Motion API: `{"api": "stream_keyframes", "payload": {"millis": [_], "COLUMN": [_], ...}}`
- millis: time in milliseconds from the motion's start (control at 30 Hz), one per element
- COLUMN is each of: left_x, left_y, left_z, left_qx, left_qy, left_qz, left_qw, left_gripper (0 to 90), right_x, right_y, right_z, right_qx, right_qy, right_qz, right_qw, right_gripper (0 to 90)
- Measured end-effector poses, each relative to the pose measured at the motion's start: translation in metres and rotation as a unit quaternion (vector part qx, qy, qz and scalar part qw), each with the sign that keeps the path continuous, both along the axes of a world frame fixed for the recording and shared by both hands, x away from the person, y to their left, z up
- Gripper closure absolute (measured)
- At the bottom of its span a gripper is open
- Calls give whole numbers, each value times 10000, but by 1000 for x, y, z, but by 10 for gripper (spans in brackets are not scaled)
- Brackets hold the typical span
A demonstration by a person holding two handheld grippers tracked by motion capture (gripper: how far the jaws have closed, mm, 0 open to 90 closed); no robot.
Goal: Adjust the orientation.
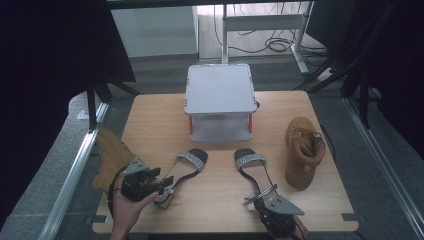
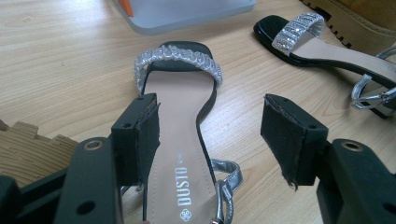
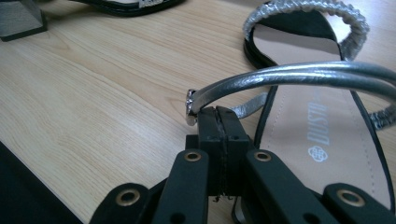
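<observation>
Our right gripper (image 3: 219,114) pinches the bendy silver strap (image 3: 289,77) of the light right sandal (image 1: 255,172). Our left gripper (image 2: 210,135) is open over the left sandal (image 2: 180,140).

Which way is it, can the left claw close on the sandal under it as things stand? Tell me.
Probably yes. The left claw stands open with one pad over the left sandal insole and the other beside its outer edge; nothing lies between them.

Each hand carries a black tool, the left tool (image 1: 161,187) and the right tool (image 1: 258,200), topped by a grey three-cornered plate. Black arms with brass-ringed holes bear square black pads (image 2: 148,135) with frayed edges. Forearms are bare, unsleeved.
</observation>
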State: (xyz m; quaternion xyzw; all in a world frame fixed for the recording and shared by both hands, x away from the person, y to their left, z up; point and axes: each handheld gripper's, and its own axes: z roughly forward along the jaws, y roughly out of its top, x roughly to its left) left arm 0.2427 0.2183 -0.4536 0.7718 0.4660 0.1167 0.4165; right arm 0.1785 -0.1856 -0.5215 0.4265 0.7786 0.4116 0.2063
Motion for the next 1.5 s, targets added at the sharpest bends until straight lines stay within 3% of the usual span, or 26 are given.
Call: {"api": "stream_keyframes", "payload": {"millis": [1033, 1233, 1367, 1500], "left_x": [1, 0, 1, 2], "left_y": [0, 0, -1, -1], "left_z": [-2, -1, 0, 1], "left_qx": [25, -113, -188, -205], "left_qy": [41, 68, 83, 76], "left_qz": [-10, -101, -165, -140], "left_qw": [10000, 9999, 9997, 9997], "left_gripper": [372, 372, 372, 372], "right_x": [-2, -14, -21, -25], "right_y": [-31, -25, -19, -19], "right_z": [1, 3, 8, 15], "right_qx": [48, 71, 48, 198], "right_qy": [106, 161, 19, -111], "right_qz": [-293, 18, 167, 204], "right_qw": [9995, 9998, 9998, 9995], "right_gripper": [881, 829, 716, 606]}}
